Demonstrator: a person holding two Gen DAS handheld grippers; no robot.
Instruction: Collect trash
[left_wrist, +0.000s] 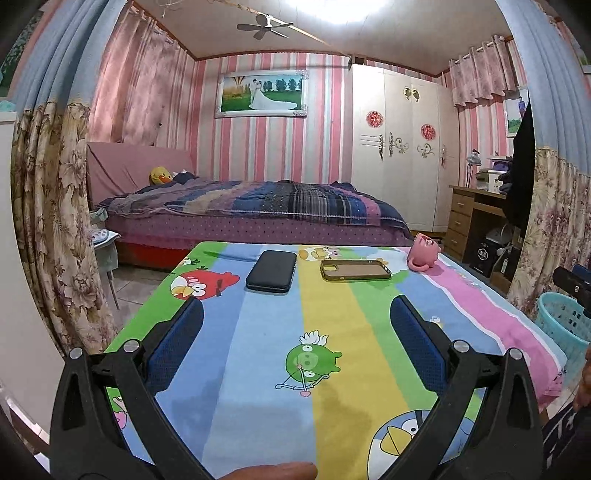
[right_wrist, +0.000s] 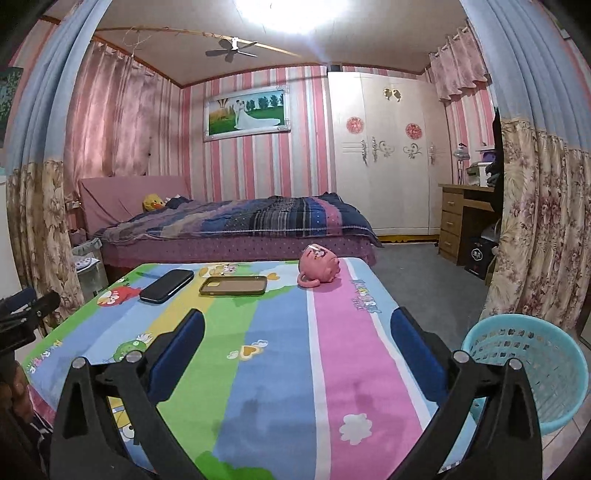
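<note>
- Left gripper (left_wrist: 295, 314), right gripper (right_wrist: 297, 325): our jaws wide apart, empty.
- Table (left_wrist: 258, 406): no obvious trash; risk we bin the phone (left_wrist: 271, 271), case (left_wrist: 355, 269) or mug (right_wrist: 319, 269).
- Basket (right_wrist: 532, 369): beside table; a careless reach could tip it.

left gripper (left_wrist: 295, 317): hovering level, jaws spread wide, gripping nothing
right gripper (right_wrist: 297, 328): hovering level, jaws spread wide, also gripping nothing
fingertip (left_wrist: 275, 470): person's, peeking in at bottom edge of left wrist view
</note>
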